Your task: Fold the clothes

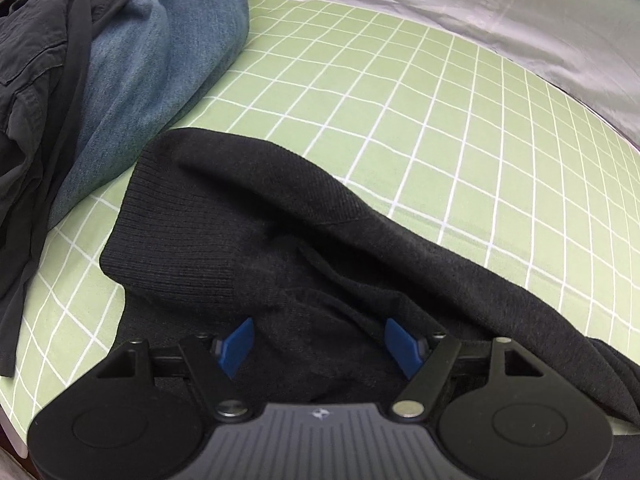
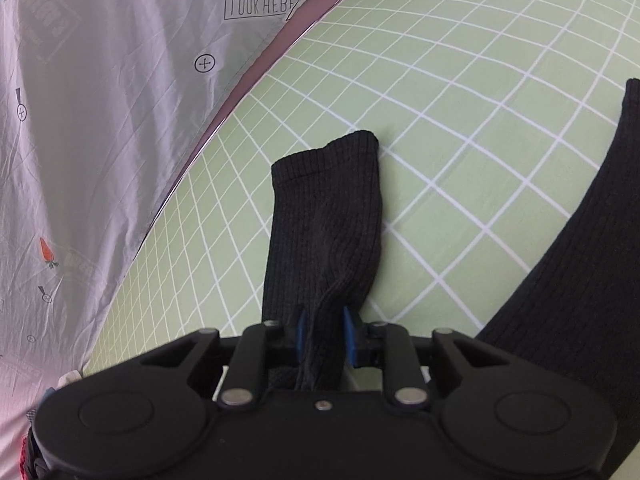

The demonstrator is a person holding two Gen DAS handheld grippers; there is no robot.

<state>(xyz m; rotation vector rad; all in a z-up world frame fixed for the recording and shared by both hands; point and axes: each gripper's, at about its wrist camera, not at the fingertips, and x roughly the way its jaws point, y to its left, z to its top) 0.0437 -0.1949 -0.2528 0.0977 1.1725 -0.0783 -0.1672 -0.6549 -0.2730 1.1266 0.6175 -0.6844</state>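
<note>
**Grippers on a black knit sweater**

Left gripper (image 1: 318, 346) hovers low with blue pads spread wide over the black sweater (image 1: 248, 240), which lies rumpled on the green checked sheet (image 1: 440, 120) beside a pile of jeans (image 1: 160, 60). Right gripper (image 2: 325, 338) points forward, level, pinching the ribbed sleeve cuff (image 2: 324, 208). The knit looks soft, light and floppy; ribbed edges seem the surest hold.

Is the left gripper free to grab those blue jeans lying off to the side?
Probably yes. The left gripper is open, holding nothing, hovering over the black sweater. The jeans lie ahead to its left, with only a dark garment draped over their far side.
</note>
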